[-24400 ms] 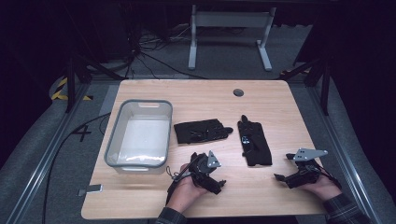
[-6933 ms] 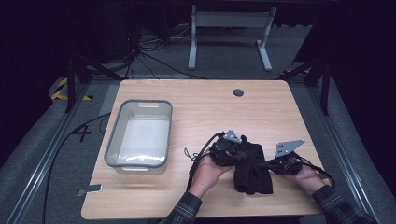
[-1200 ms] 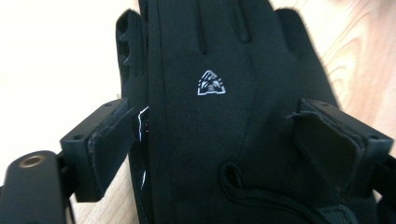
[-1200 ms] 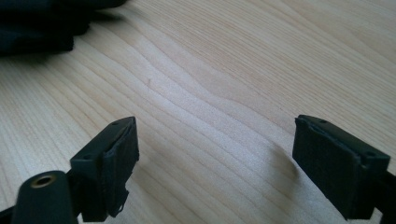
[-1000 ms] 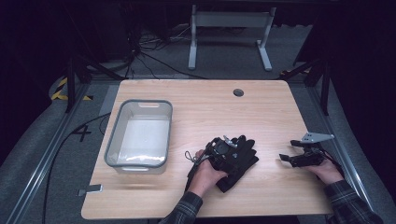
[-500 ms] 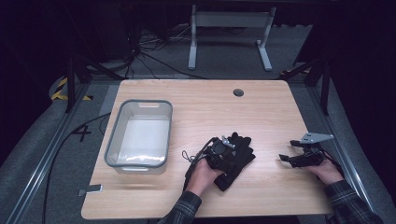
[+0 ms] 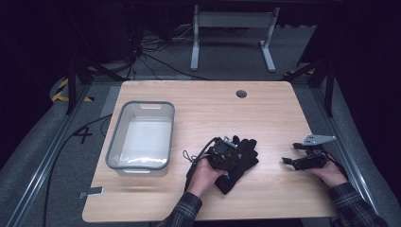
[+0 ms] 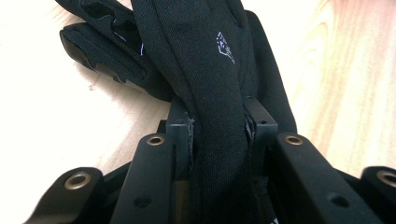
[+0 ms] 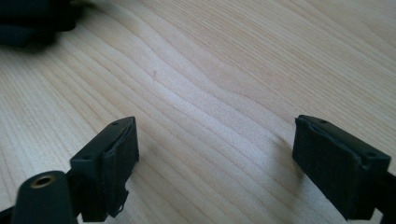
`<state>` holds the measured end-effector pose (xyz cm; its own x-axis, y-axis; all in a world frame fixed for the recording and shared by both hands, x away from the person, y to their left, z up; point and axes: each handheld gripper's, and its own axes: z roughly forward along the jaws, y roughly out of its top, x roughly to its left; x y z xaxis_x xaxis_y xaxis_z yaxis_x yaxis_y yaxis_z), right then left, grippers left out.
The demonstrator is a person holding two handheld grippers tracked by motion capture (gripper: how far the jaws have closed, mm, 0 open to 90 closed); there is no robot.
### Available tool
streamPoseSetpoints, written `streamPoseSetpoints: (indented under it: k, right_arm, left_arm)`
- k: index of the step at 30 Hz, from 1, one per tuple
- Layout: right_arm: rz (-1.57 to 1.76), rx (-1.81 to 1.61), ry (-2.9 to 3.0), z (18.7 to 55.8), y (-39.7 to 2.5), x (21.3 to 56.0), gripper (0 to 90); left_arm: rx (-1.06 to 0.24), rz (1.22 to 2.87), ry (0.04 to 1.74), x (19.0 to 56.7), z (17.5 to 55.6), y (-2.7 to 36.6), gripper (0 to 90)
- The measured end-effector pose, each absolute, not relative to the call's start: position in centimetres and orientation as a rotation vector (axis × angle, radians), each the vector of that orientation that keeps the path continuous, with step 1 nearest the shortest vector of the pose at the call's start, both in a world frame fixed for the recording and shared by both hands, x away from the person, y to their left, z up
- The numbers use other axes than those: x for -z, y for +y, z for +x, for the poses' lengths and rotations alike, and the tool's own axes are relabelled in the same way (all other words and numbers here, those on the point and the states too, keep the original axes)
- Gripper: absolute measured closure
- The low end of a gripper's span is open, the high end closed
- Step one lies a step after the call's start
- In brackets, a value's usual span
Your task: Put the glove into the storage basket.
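A pair of black gloves [image 7: 239,158] lies stacked near the middle front of the wooden table [image 7: 265,109]. My left gripper [image 7: 222,153] is shut on them: in the left gripper view black glove fabric [image 8: 210,70] with a small white logo is pinched between the two jaws, and glove fingers spread over the wood beyond. My right gripper [image 7: 291,161] rests at the table's right side, apart from the gloves. It stands open, with bare wood between its pads [image 9: 116,154]. A dark corner of the gloves [image 9: 28,18] shows at the upper left of the right gripper view.
A clear plastic bin [image 7: 142,135] with a grey rim stands on the left half of the table, a short way left of the gloves. A round cable hole [image 7: 241,93] sits near the far edge. Table legs and cables lie on the floor beyond.
My left gripper has dragged the gloves a little to the left, toward the bin, over the last second. The right gripper has stayed in place, open.
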<state>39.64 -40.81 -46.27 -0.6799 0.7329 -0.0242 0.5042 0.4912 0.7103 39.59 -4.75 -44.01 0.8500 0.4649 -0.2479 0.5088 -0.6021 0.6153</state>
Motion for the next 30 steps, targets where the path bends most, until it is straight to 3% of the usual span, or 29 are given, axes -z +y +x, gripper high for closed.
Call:
streamPoseSetpoints:
  k: [17, 30]
  right_arm:
    - [1.037, -0.992, 2.420, 39.6, -40.8, 46.3, 15.0]
    - [1.037, -0.992, 2.420, 39.6, -40.8, 46.3, 15.0]
  left_arm:
    - [0.036, 2.263, 0.724, 39.8, 39.6, -2.2, 70.2]
    - [-0.051, 2.216, 0.782, 35.7, 40.7, 2.1, 70.1]
